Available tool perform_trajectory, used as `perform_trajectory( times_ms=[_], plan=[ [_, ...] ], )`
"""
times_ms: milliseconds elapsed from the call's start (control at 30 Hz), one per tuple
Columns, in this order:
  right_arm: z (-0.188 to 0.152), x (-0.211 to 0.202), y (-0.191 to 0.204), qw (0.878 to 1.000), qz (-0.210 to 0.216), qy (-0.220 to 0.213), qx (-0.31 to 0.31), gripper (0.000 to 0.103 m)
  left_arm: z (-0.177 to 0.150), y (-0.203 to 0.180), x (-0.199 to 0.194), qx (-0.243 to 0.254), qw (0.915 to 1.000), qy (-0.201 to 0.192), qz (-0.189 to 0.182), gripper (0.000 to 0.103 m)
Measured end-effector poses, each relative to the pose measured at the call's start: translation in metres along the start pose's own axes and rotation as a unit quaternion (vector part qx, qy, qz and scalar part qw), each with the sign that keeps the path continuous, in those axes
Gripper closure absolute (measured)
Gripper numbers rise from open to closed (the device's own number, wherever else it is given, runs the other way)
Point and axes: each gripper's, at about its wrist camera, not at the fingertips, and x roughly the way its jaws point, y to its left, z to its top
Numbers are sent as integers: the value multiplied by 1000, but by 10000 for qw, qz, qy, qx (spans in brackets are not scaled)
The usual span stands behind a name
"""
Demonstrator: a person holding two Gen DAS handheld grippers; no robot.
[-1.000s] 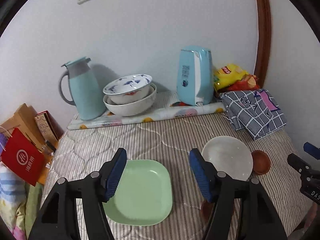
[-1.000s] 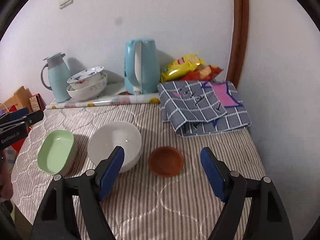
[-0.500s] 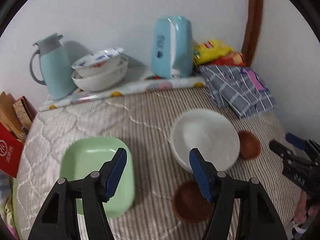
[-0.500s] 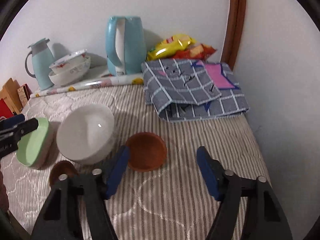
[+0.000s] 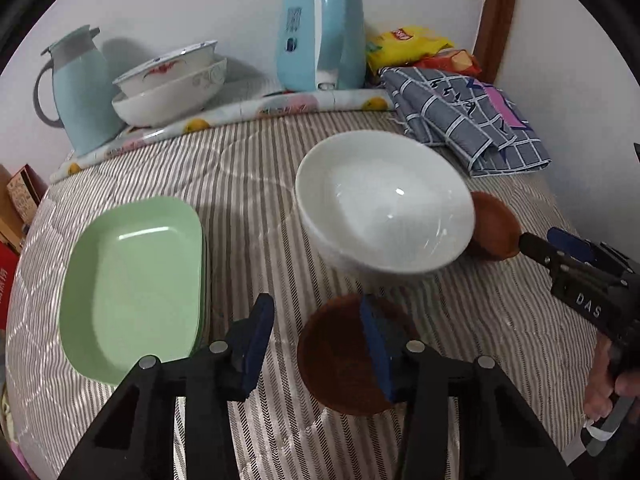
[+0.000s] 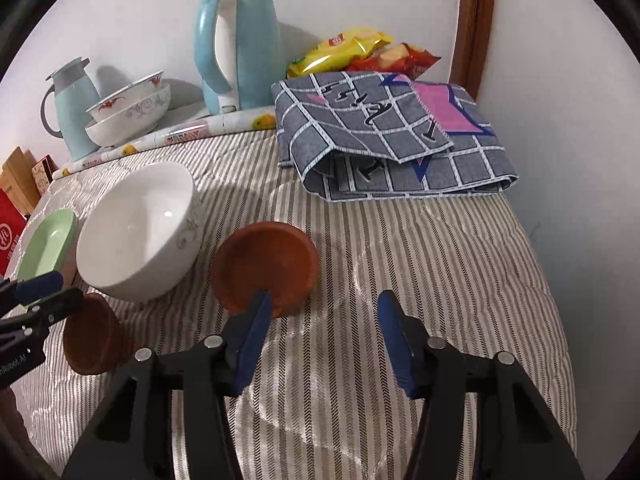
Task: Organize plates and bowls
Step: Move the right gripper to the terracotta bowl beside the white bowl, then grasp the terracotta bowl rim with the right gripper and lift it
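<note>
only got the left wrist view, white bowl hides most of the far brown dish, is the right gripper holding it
observer: No. The right gripper is open. One of its fingers overlaps the brown dish's near rim, the other is over bare striped cloth.
operator: anything in that dish
observer: It looks empty and sits upright.
operator: touching the white bowl
observer: Apparently not. A narrow strip of cloth shows between it and the white bowl.

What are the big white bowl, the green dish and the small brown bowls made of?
The big white bowl looks like glazed ceramic: glossy, with sharp light glints. The green dish looks like matte plastic or melamine, given its soft, dull sheen; it seems to be a stack. The small brown bowls look like unglazed clay or wood: flat brown, no shine.
</note>
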Motion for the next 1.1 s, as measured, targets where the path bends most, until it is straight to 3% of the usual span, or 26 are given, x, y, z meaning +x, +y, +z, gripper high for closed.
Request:
perform_trajectory(
  times_ms=[367,567,967,1100],
  plan=[
    [7,25,1,9997,170,154,67,55,-5,6,20,-37,9996,267,-126,71],
    [11,36,3,9991,279,290,130,63,-5,1,27,77,9991,339,-258,79],
    [10,47,9,9986,308,392,190,69,-8,10,31,-65,9968,475,-632,79],
    [11,48,9,9981,428,390,190,78,-9,7,30,37,9971,435,-621,80]
  ],
)
